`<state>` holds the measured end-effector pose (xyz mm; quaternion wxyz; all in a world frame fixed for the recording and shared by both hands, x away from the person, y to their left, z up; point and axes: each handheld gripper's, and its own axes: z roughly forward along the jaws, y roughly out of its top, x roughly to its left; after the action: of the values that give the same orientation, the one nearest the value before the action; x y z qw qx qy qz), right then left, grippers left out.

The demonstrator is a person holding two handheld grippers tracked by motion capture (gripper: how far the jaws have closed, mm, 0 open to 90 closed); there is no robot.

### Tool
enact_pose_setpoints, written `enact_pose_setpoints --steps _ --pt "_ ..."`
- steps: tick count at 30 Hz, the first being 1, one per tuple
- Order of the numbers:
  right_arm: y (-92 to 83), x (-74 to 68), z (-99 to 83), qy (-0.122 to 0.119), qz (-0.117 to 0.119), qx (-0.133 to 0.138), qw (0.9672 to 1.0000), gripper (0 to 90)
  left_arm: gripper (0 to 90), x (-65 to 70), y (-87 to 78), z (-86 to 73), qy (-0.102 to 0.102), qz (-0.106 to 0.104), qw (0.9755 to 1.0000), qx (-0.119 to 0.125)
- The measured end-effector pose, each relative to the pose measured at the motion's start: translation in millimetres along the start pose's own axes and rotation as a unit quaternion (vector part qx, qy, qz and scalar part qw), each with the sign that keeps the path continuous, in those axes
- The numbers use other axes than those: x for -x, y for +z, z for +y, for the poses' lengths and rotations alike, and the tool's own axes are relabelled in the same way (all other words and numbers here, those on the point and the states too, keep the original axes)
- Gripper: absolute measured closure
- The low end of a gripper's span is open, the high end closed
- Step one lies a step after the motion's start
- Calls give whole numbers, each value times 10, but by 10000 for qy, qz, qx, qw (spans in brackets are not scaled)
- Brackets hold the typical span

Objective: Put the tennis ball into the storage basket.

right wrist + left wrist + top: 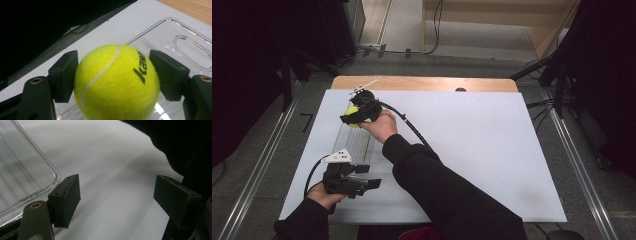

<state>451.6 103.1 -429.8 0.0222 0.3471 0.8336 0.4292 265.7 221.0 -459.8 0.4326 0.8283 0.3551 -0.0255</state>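
A yellow tennis ball [116, 82] with black lettering sits between the jaws of my right gripper [116, 76], which is shut on it. In the high view that right gripper [354, 116] holds the tennis ball [352, 112] over the far end of a clear plastic tray [354, 142] lying on the white board. The clear tray [175, 42] also lies under the ball in the right gripper view. My left gripper [369, 183] rests near the tray's near end, open with nothing between its jaws; the left gripper [117, 200] has the tray's corner [27, 175] just left of its left jaw.
A white board [472, 150] covers most of a wooden table [422, 83]. The person's right forearm in a dark sleeve [432, 180] crosses the board from the bottom centre to the tray. Dark stands and cables flank the table on the floor.
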Motion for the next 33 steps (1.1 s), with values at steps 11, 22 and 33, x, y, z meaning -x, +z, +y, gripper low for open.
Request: enact_pose_setpoints --steps 11,22,33 --pt "70 38 -82 118 -32 -5 9999 243 223 -1 3 0 4 -14 10000 -10" --pt "120 24 -144 76 -75 -45 9999 241 223 -1 6 0 3 -28 10000 -6" --pt "169 28 -212 82 -105 -82 9999 238 223 -2 7 -1 -7 -27 10000 -12"
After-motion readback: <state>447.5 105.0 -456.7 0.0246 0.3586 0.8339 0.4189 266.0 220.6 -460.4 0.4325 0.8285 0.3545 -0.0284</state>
